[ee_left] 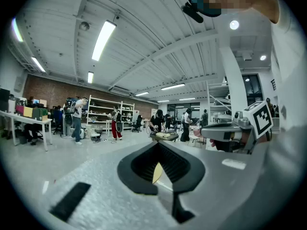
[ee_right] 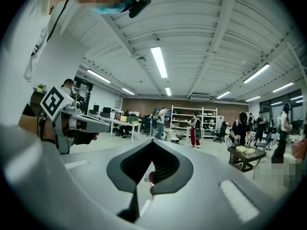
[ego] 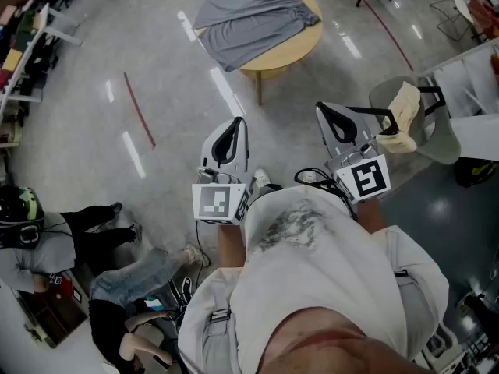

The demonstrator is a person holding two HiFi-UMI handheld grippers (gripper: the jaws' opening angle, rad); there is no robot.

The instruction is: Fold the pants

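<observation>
Grey pants lie spread over a round wooden table at the top of the head view, well ahead of both grippers. My left gripper and right gripper are held close to the person's chest, side by side, pointing out level over the floor. Both are shut with nothing between their jaws. In the left gripper view, the left gripper shows closed jaws, with the right gripper beside it. In the right gripper view, the right gripper is likewise closed, and the left gripper shows at the left.
A grey chair with a cream cloth on it stands at the right. People sit on the floor at the lower left. A red tape line marks the floor. Shelves, desks and several standing people fill the far room.
</observation>
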